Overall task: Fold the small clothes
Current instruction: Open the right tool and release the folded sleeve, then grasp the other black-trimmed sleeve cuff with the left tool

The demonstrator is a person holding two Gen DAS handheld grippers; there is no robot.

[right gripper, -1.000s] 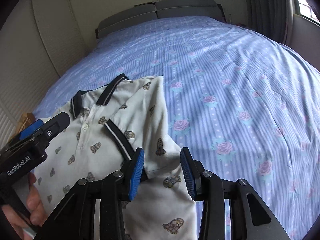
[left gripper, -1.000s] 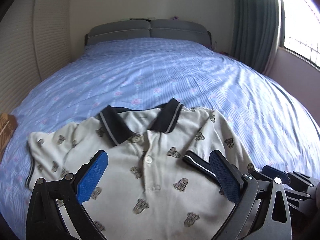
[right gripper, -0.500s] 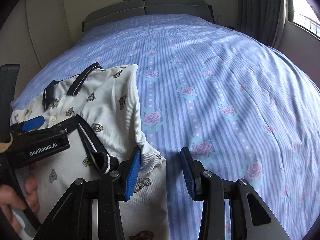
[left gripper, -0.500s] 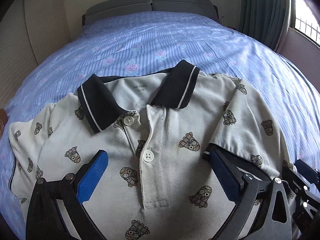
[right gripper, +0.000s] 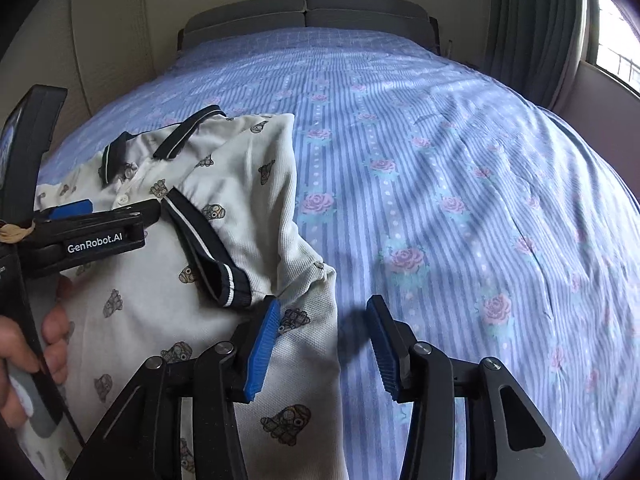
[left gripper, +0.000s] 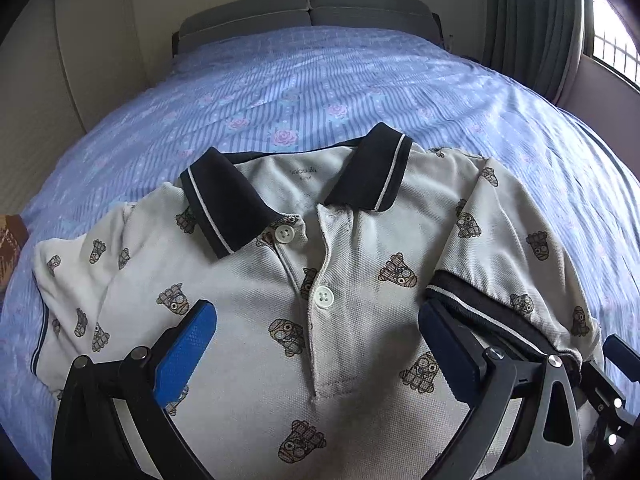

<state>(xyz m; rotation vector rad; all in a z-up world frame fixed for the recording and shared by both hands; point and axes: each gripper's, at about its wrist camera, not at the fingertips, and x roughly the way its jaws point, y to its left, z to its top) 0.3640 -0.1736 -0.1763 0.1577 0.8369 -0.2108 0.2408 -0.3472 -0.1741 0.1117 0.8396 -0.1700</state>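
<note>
our left gripper [left gripper: 316,356], fingers wide, hovers over the cream bear-print polo shirt [left gripper: 248,312]; its unfolded sleeve [left gripper: 76,280] lies frame-left, nearest; right gripper [right gripper: 322,344] gapes empty.

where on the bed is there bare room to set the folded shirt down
Bare sheet runs from the polo shirt to the headboard and curtain. It is crowded around the left gripper and right gripper.

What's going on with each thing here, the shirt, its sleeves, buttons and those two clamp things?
Polo shirt: lying front-up on the bed.
Right-side sleeve: folded in over the chest.
Left-side sleeve: spread out flat.
Top button: undone.
Lower button: fastened.
Left gripper: open above the shirt.
Right gripper: open, empty.
</note>
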